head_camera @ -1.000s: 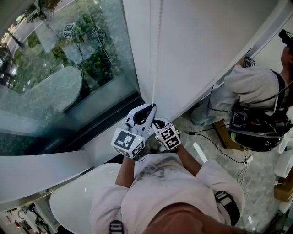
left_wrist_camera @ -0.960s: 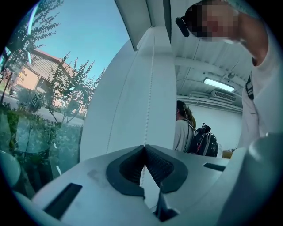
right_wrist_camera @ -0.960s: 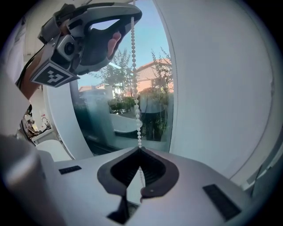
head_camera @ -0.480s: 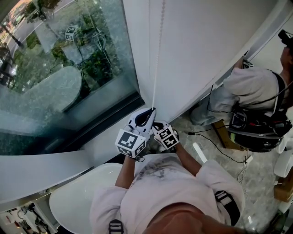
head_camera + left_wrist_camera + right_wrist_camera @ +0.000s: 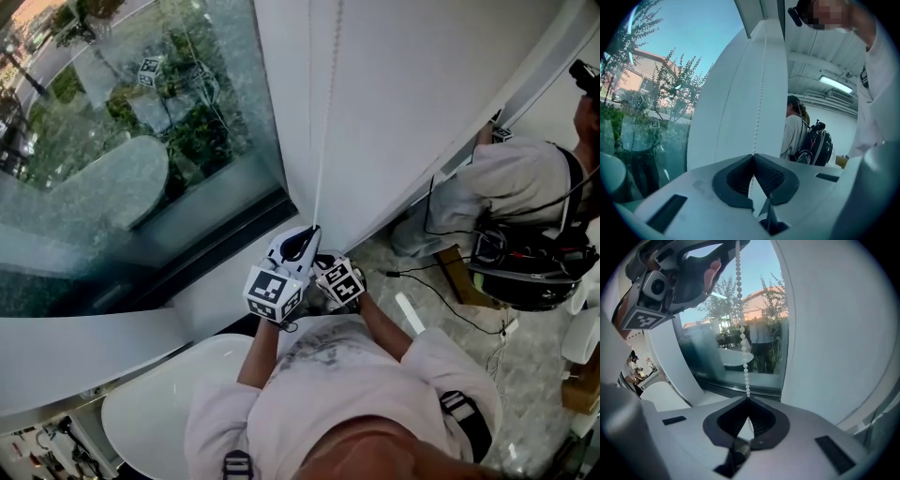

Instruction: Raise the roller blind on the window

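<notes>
The roller blind's bead chain (image 5: 327, 112) hangs straight down the white wall panel (image 5: 422, 103) just beside the window glass (image 5: 122, 141), and both grippers hold it low on its run, close to the person's chest. The left gripper (image 5: 308, 232) is the upper one. Its own view looks up the chain, and there its dark ribbed pads (image 5: 768, 176) meet at the tip with the beads running in between them, so its jaws are pressed together on the chain. The right gripper (image 5: 326, 266) sits just below it and a little to its right, almost touching it. Its own view shows the beads coming down past the left gripper overhead and disappearing where its two jaws meet, so this pair is clamped on the chain too. A broad white band (image 5: 84, 361) crosses the lower left of the head view in front of the glass; whether it belongs to the blind cannot be told. Below it lies a rounded white surface (image 5: 159, 403). Trees and a building show through the glass. At the right a second person (image 5: 511, 178) in a light top leans at the wall, carrying a dark backpack (image 5: 530, 267), with black cables (image 5: 441, 300) trailing across the pale stone floor (image 5: 469, 356).
</notes>
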A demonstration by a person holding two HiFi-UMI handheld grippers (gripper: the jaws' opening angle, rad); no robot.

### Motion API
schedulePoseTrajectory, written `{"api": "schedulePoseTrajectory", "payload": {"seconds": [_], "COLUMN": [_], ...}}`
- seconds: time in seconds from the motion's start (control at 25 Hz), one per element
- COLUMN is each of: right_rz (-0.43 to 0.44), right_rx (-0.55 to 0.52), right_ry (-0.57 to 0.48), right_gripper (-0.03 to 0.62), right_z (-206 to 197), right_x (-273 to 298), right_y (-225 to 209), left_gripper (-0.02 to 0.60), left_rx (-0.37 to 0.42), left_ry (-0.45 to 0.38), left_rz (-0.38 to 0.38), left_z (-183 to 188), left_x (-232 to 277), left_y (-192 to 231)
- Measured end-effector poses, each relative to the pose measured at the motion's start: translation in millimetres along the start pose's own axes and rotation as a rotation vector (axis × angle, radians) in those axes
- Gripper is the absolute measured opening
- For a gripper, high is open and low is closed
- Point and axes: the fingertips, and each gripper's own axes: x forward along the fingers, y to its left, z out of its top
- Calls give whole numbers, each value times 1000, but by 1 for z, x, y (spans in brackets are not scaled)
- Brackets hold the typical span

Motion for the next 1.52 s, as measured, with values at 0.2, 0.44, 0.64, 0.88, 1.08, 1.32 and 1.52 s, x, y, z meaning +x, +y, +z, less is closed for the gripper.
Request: {"api": "schedulePoseTrajectory", "payload": {"seconds": [0.2,0.44,0.64,0.88,1.08,1.32,1.52], "right_rz": [5,-9,-20,-5,-28,-65,-101], "right_rx": [9,0,-24,-15,-19,11,-51], "right_ry": [17,11,-18,-45,-118,-266,-447], "right_gripper": [61,61,63,116,152,152,152], "right_z": [-5,-4,0,18,46,107,184], "right_x": [4,4,1,-17,-46,-107,-165], "right_y": [2,3,3,3,1,-12,-18], "left_gripper": [9,9,9,9,9,9,9], "left_rx": [-3,2,-1,-2,0,0,-4], "left_ry": [8,10,9,8,4,-2,-6], "left_rz": [1,-2,2,10,18,27,31], "left_z": [-6,-5,-3,-1,-2,-4,-3], "left_x": [-1,-1,0,1,3,1,4], "left_y": [0,0,3,9,14,19,28]}}
